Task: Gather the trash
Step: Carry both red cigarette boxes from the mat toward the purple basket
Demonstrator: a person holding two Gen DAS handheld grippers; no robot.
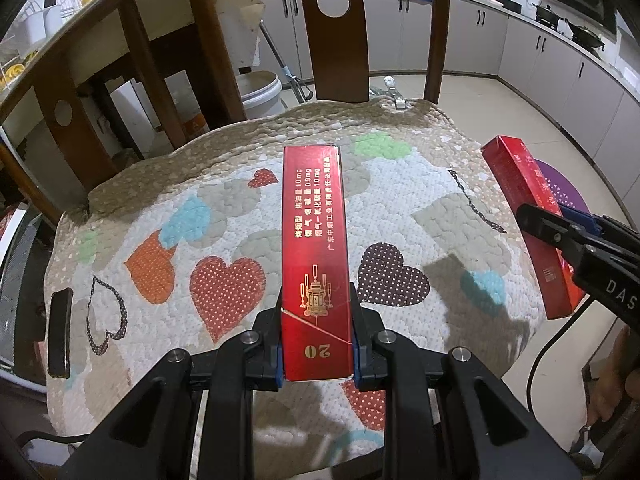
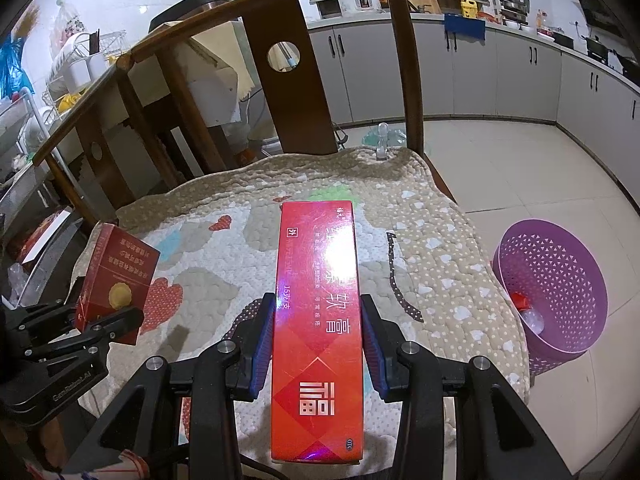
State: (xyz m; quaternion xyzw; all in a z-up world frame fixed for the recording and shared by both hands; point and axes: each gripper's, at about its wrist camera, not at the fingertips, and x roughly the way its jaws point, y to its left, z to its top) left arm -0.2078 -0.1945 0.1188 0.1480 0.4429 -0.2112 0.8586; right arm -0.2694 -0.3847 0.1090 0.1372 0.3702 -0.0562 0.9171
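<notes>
Item 1. Left gripper (image 1: 316, 344): fingers clenched on the narrow sides of a dark red cigarette pack (image 1: 314, 248), gripped at its near end. The pack juts out toward 12 o'clock above the heart-print quilted cushion (image 1: 208, 216) of a wooden chair (image 1: 336, 36).

Item 2. Right gripper (image 2: 318, 344): blue-padded fingers (image 2: 262, 344) grasping a long red ointment carton (image 2: 318, 320) by its long sides, about mid-length, the carton likewise clear of the cushion.

Item 3. Purple perforated waste basket (image 2: 560, 276): on the tiled floor at 3 o'clock of the chair in the right wrist view, a little trash already lying in its bottom.

Handling note, as I judge it: both pieces are secured, so my step is the carry to the basket. I would take the right carton first, swinging toward 3 o'clock and keeping the grip firm until the carton hangs well inside the rim; its length could catch the rim if I release early. The left pack follows, crossing above the cushion edge, not dragging on the quilt. I would keep the two grippers apart on the way to avoid knocking cartons together.
</notes>
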